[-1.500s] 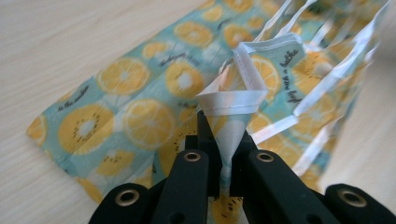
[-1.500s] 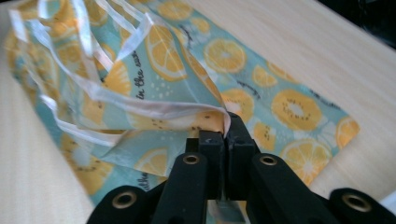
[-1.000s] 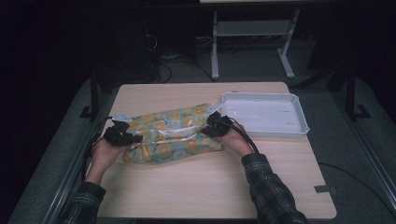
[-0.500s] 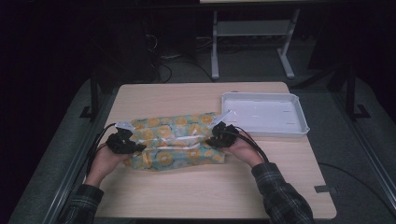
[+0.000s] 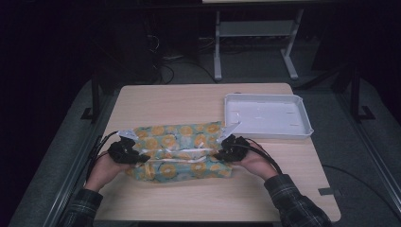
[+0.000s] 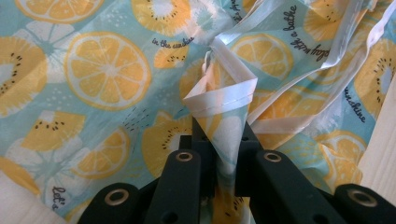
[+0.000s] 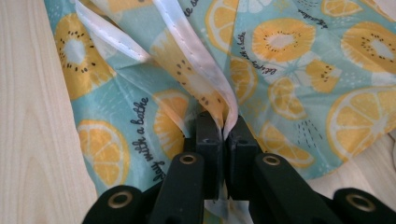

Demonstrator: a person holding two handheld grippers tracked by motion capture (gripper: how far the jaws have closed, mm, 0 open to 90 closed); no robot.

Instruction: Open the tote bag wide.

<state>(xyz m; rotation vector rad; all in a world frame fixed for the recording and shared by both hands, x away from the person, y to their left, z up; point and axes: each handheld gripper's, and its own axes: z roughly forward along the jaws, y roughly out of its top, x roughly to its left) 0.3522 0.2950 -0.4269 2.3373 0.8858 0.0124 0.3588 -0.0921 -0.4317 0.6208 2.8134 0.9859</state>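
A light-blue cloth (image 5: 175,151) printed with orange slices lies folded in a long band across the wooden table (image 5: 189,99). My left gripper (image 5: 141,158) holds its left end. In the left gripper view a white-hemmed corner of the cloth (image 6: 219,93) stands between the jaws of the left gripper (image 6: 224,135), which have just been opening a little but still touch it. My right gripper (image 5: 220,155) is at the cloth's right end. In the right gripper view the right gripper (image 7: 224,123) is shut tight on a hemmed fold of the cloth (image 7: 201,70).
A shallow white tray (image 5: 265,131) sits on the table at the back right, just beyond the cloth's right corner. Bare wood lies in front of the cloth toward the near edge. Cables trail off the left edge. A metal stand (image 5: 255,33) is on the floor behind.
Both hands have drawn toward the near edge, the right one farther, pulling the cloth away from the tray. The cloth now lies straighter and flatter.
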